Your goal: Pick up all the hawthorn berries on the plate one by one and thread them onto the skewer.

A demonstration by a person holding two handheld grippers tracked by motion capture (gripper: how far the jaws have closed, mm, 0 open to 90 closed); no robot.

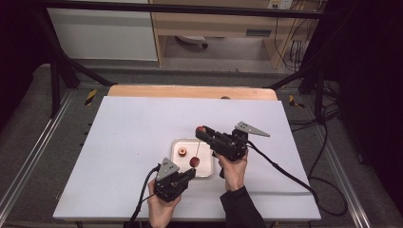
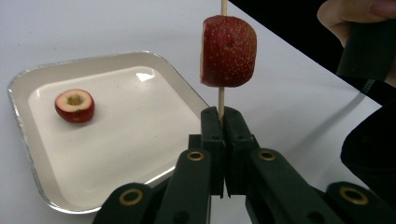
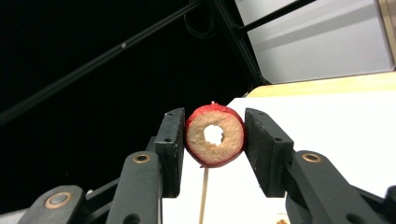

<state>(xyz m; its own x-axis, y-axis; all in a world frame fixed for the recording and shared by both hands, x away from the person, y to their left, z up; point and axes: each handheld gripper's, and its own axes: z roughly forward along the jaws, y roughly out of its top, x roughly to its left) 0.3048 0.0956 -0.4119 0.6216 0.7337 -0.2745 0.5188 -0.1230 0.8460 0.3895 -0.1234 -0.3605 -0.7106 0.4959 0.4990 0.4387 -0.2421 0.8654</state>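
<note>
Left gripper view, left gripper (image 2: 223, 122) pinching upright skewer (image 2: 221, 98), right gripper (image 3: 214, 140) clamping cored fruit slice (image 3: 215, 136) atop it.

- The table (image 1: 133, 156) carries a flat white top that is rectangular, with a light wooden edge strip (image 1: 190, 91) exposed along its far side
- One shallow white tray (image 1: 207, 167) with rounded corners and a thin metallic rim lies directly on the white top, right of centre and toward the near edge
- The tray rim (image 2: 18, 121) rests flat on the surface
- The table stands on grey flooring, between dark frame bars
</note>
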